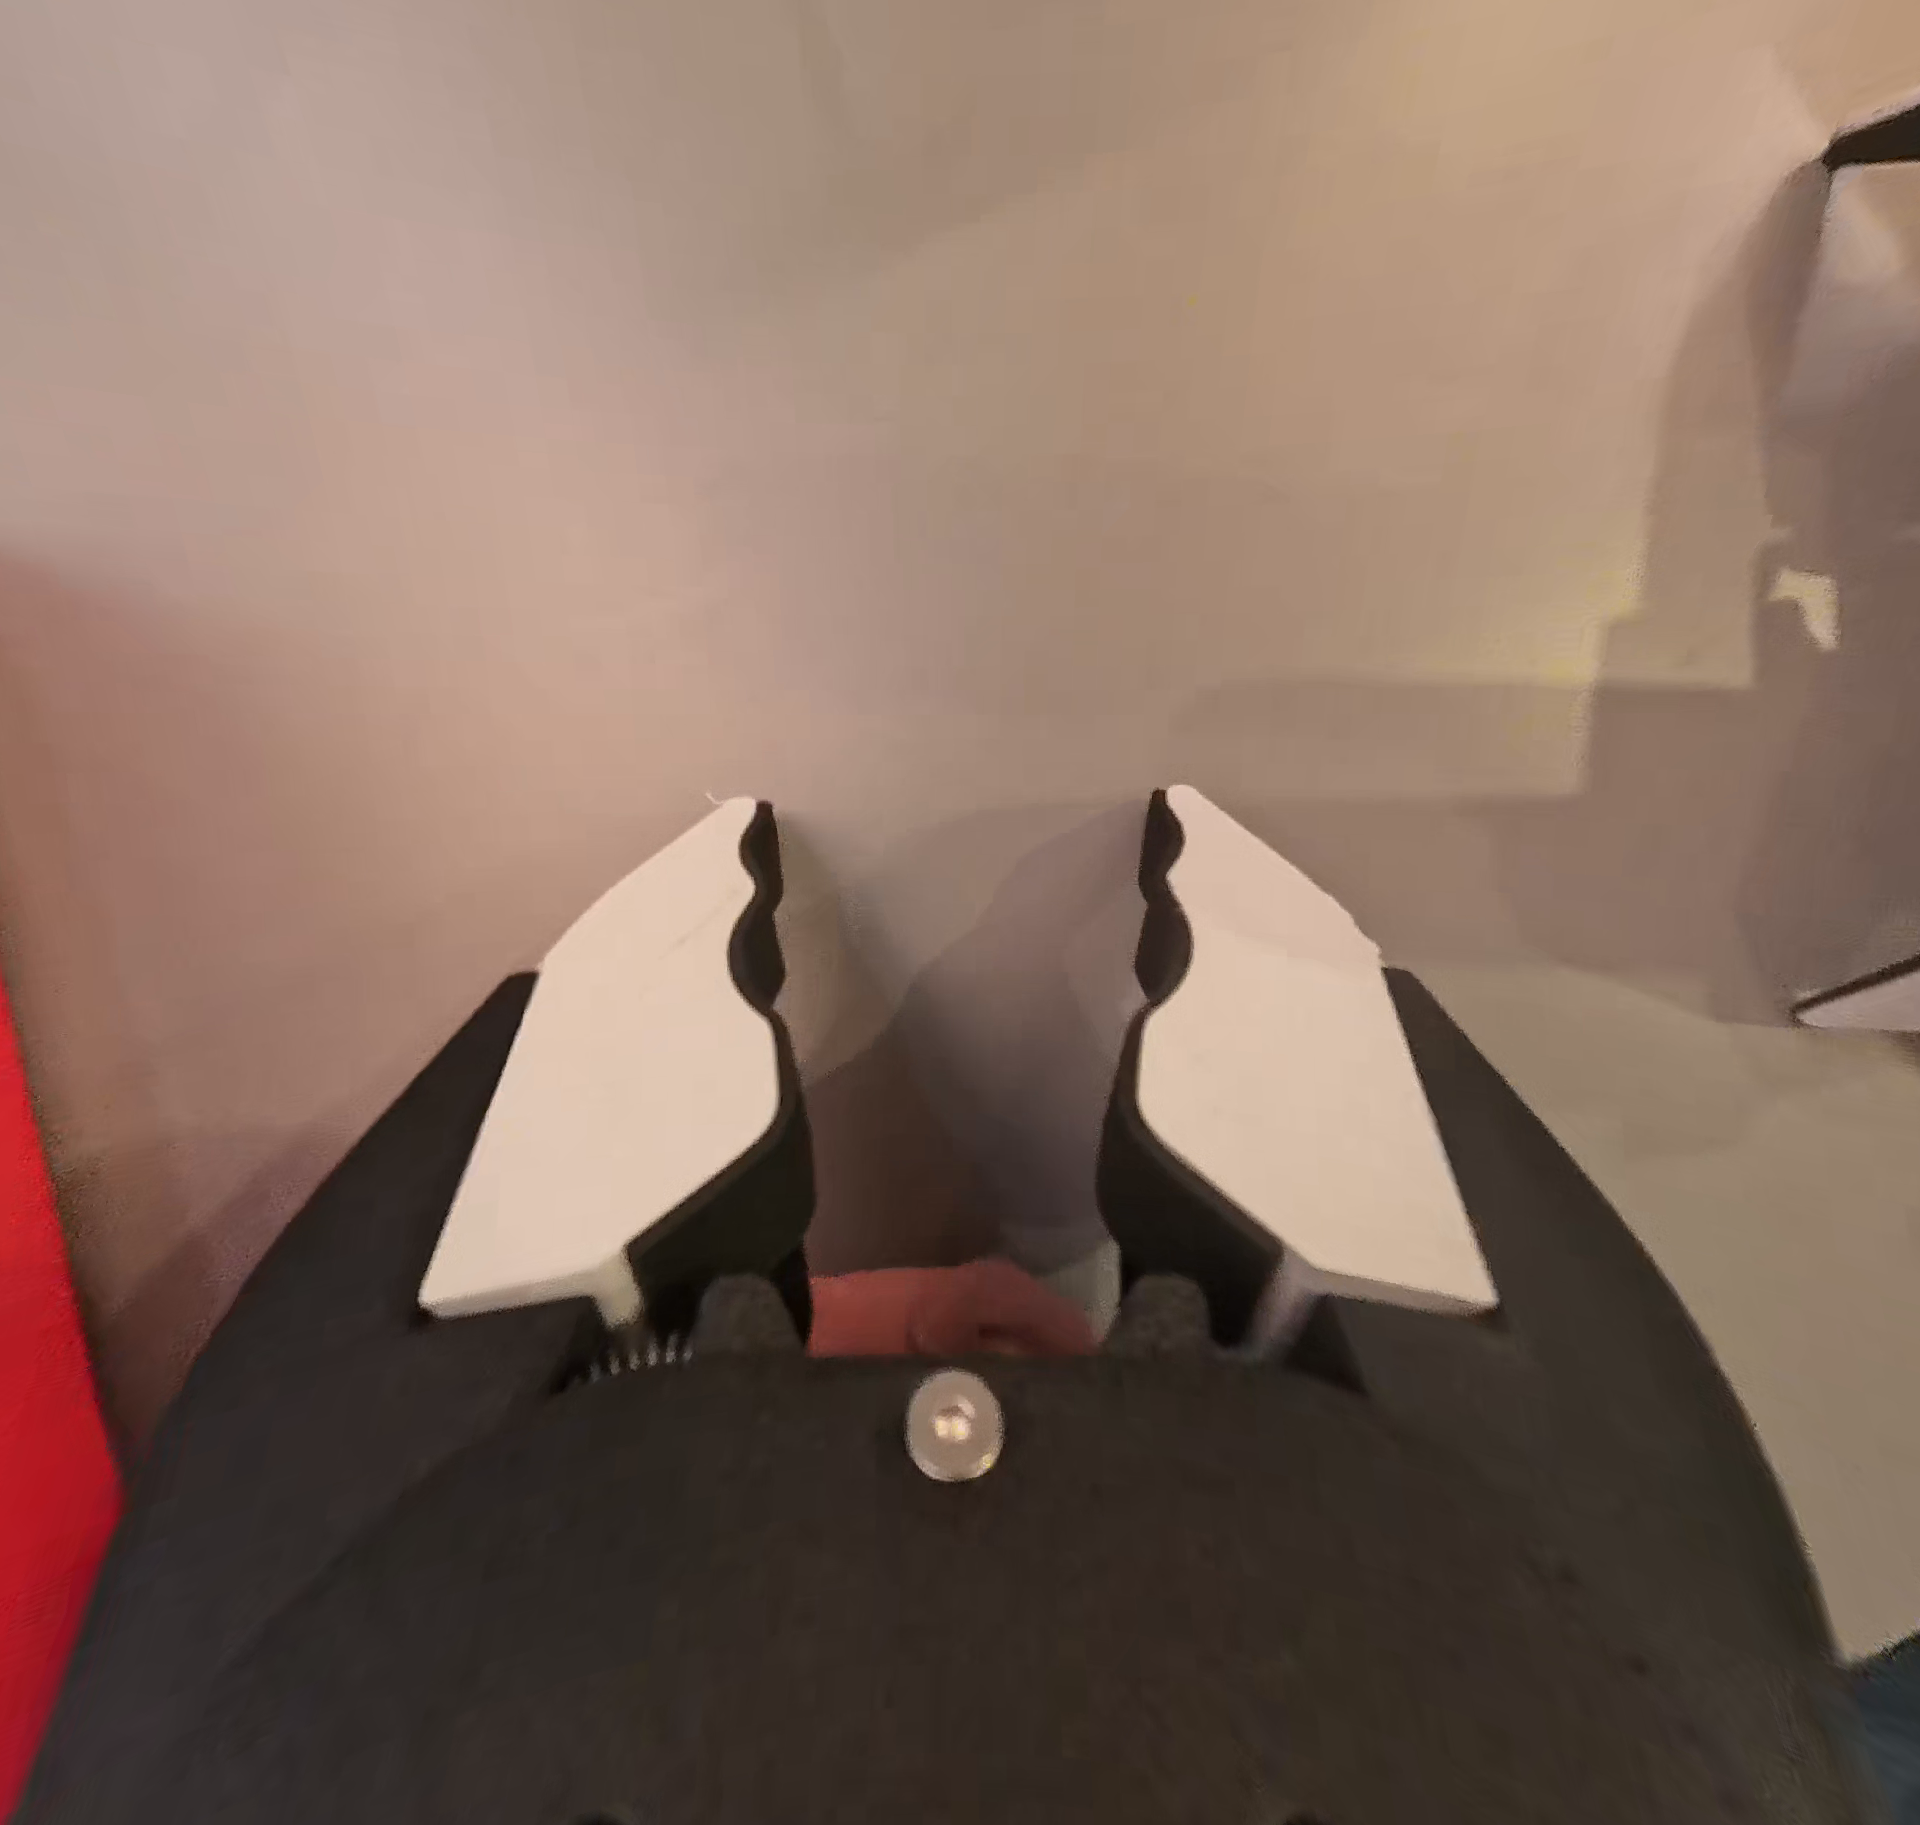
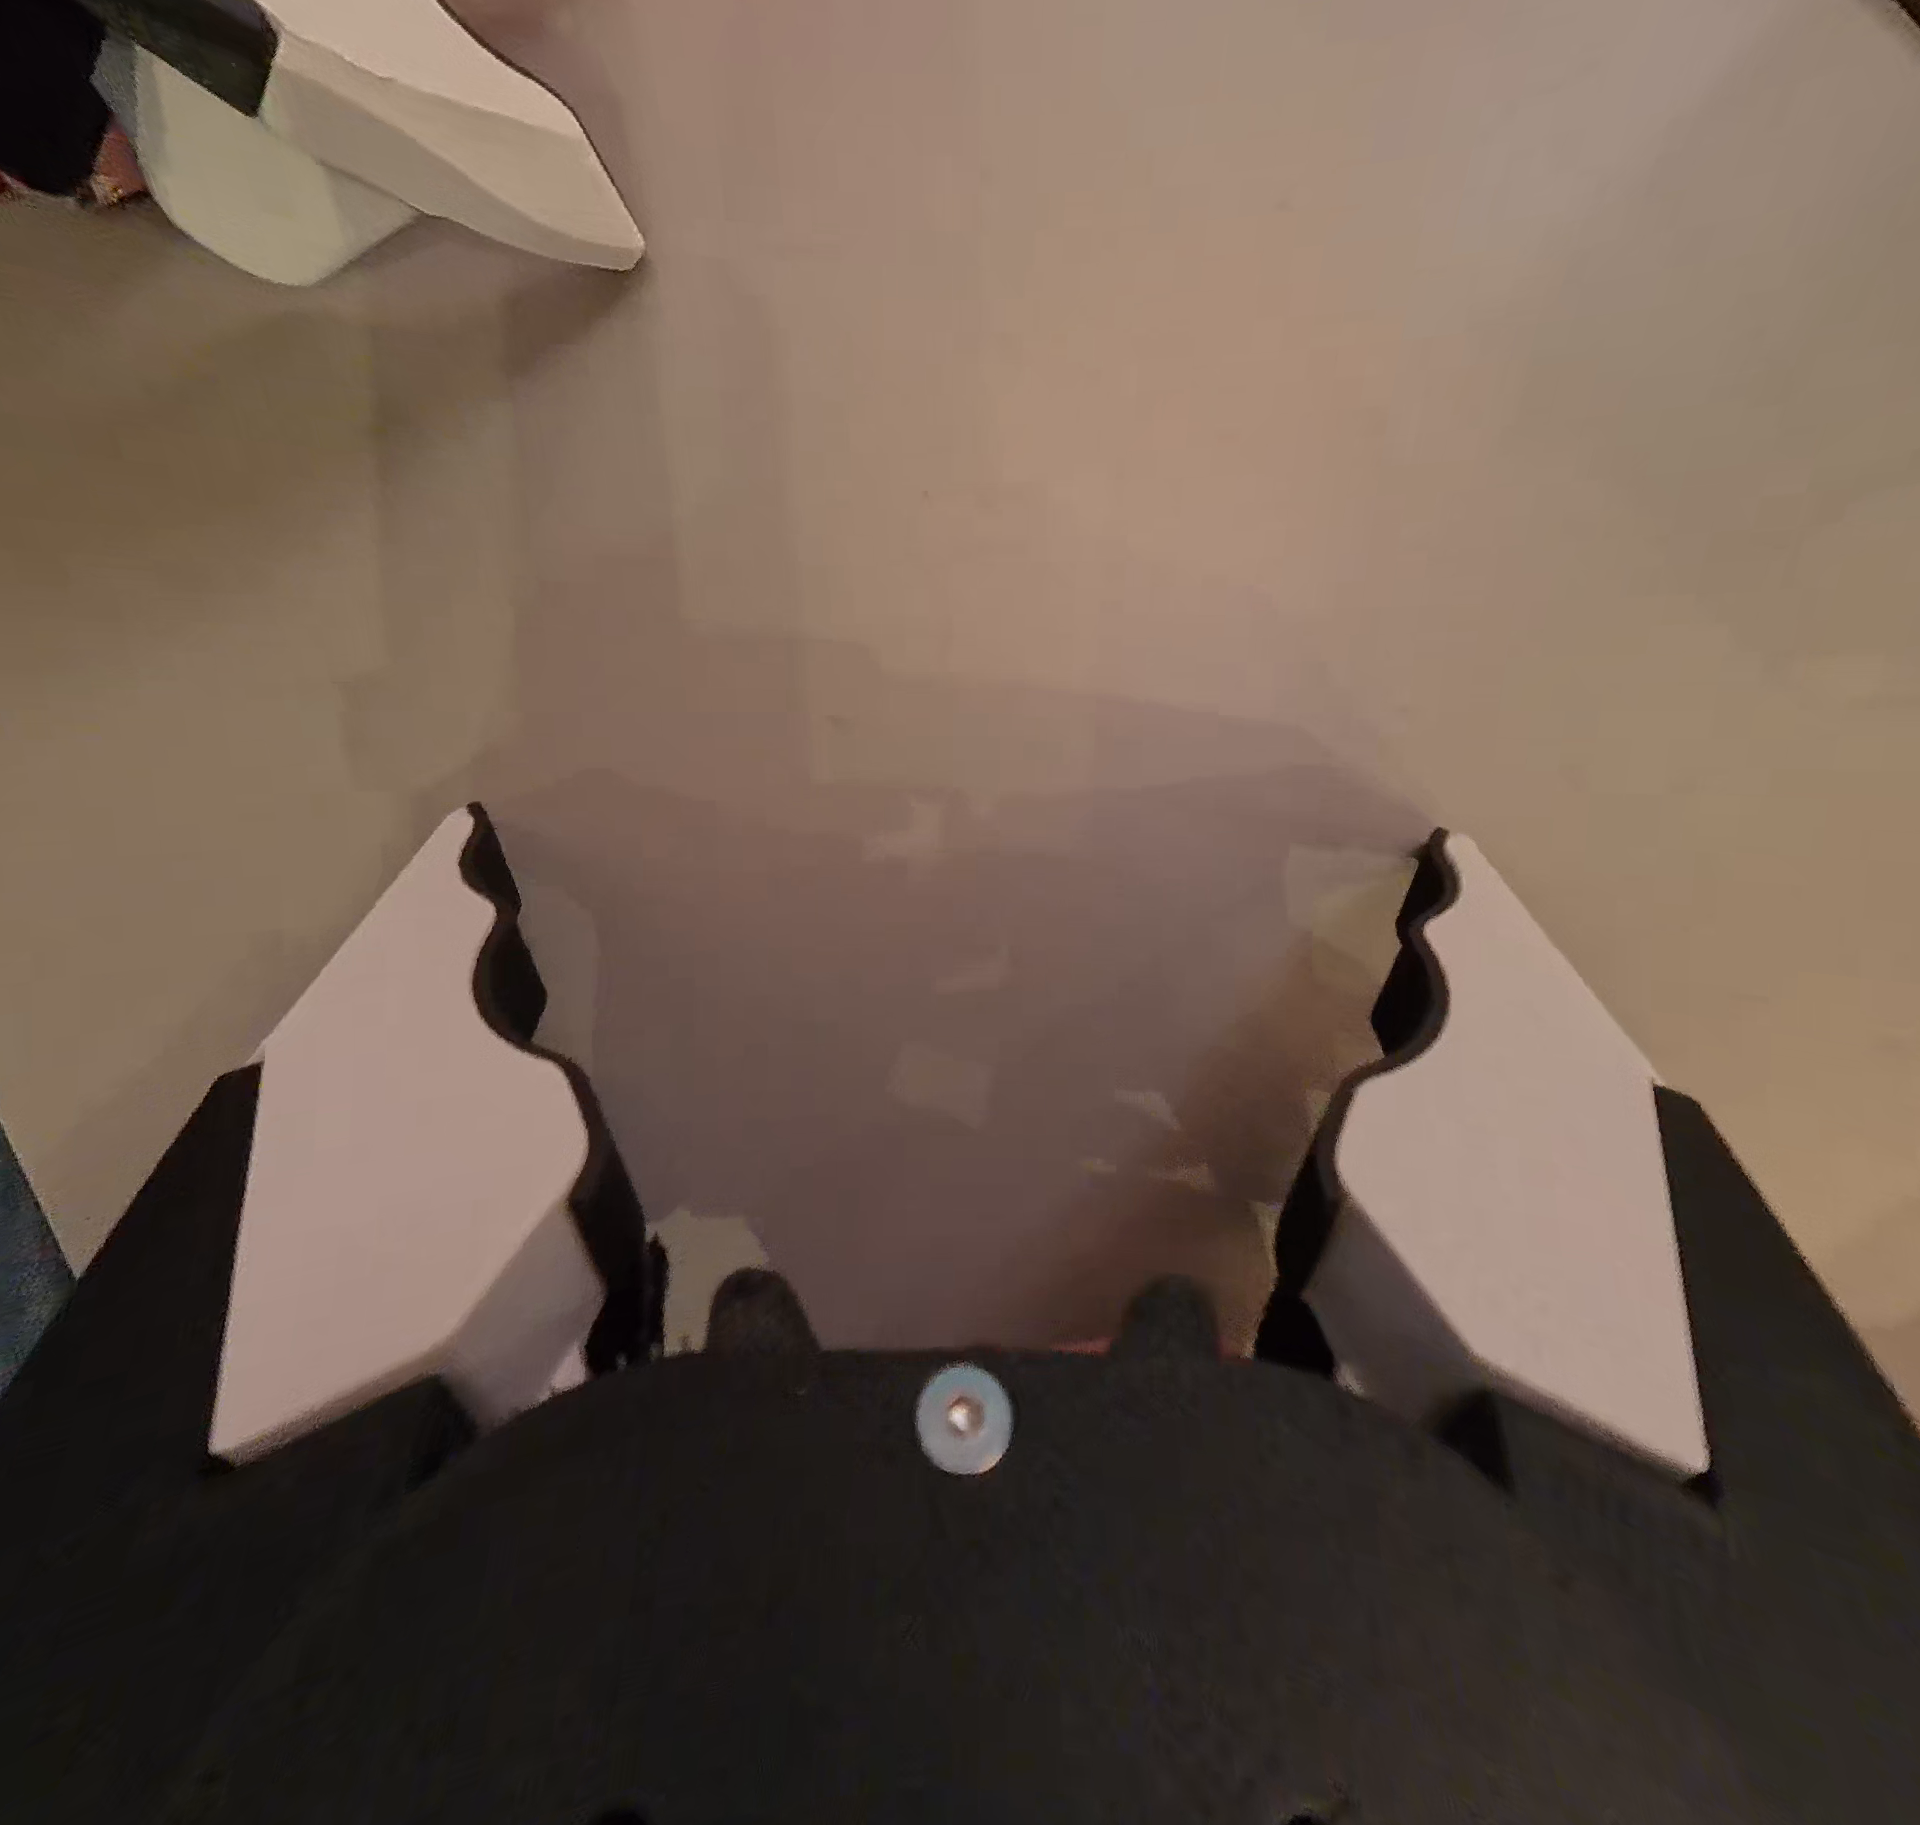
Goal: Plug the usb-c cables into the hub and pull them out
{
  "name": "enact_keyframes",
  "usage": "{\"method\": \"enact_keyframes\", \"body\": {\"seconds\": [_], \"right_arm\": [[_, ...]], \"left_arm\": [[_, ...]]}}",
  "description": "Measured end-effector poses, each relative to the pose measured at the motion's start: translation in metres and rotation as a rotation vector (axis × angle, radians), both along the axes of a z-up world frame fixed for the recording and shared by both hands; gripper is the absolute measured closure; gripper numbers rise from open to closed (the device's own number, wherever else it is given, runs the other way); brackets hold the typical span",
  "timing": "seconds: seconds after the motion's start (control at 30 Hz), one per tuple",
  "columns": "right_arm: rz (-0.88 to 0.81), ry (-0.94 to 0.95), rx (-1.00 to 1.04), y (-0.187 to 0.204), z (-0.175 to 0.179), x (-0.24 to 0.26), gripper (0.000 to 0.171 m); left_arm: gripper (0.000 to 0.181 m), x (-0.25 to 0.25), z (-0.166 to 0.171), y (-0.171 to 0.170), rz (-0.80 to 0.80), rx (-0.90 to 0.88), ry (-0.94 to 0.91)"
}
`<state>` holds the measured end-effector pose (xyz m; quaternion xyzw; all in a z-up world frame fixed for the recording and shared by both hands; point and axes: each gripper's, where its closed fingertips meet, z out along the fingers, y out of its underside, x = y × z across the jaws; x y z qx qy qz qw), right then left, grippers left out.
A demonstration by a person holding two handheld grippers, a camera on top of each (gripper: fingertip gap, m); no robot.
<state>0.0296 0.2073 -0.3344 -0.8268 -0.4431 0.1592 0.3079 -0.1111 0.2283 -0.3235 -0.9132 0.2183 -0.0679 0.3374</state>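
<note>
Left wrist view: left gripper [image 1: 958,819] parted, nothing between the fingers, over a pale table [image 1: 935,425]. Red edge [image 1: 42,1204] at far left, blurred dark-and-white shape [image 1: 1829,580] at far right.

Right wrist view: right gripper [image 2: 956,825] spread wider, empty, over the same table; left gripper's finger [image 2: 436,134] upper left. No hub or cables visible in either view.

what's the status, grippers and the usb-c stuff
Left gripper open, empty. Right gripper open wider, empty, over bare tabletop. No cables or hub in either view. Nothing in the way.
</note>
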Motion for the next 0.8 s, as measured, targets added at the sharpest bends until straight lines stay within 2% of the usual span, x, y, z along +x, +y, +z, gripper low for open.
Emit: {"method": "enact_keyframes", "body": {"seconds": [0.1, 0.23, 0.33, 0.37, 0.5, 0.57, 0.67, 0.8], "right_arm": [[-0.023, 0.007, 0.008, 0.001, 0.000, -0.001, 0.012], [-0.042, 0.025, 0.025, 0.003, 0.001, -0.001, 0.012], [-0.054, 0.025, 0.022, 0.003, 0.001, -0.001, 0.012], [-0.058, 0.024, 0.020, 0.003, 0.001, -0.002, 0.012], [-0.073, 0.025, 0.021, 0.004, 0.001, -0.003, 0.012], [-0.076, 0.025, 0.021, 0.005, 0.001, -0.003, 0.012], [-0.079, 0.026, 0.023, 0.005, 0.001, -0.003, 0.012], [-0.081, 0.026, 0.023, 0.004, 0.001, -0.003, 0.012]], "left_arm": [[0.110, -0.005, 0.000, 0.001, -0.006, 0.021, 0.016], [0.113, -0.014, 0.001, 0.001, 0.039, 0.039, 0.017], [0.138, -0.021, 0.003, 0.000, 0.027, 0.068, 0.082], [0.168, -0.021, 0.002, -0.006, -0.023, 0.049, 0.072], [0.156, -0.015, 0.002, -0.013, -0.044, -0.019, -0.096], [0.146, -0.017, 0.002, -0.009, -0.047, -0.030, -0.080], [0.114, -0.019, 0.002, -0.007, -0.030, -0.034, -0.073], [0.152, -0.023, 0.005, -0.009, -0.016, 0.018, 0.022]]}}
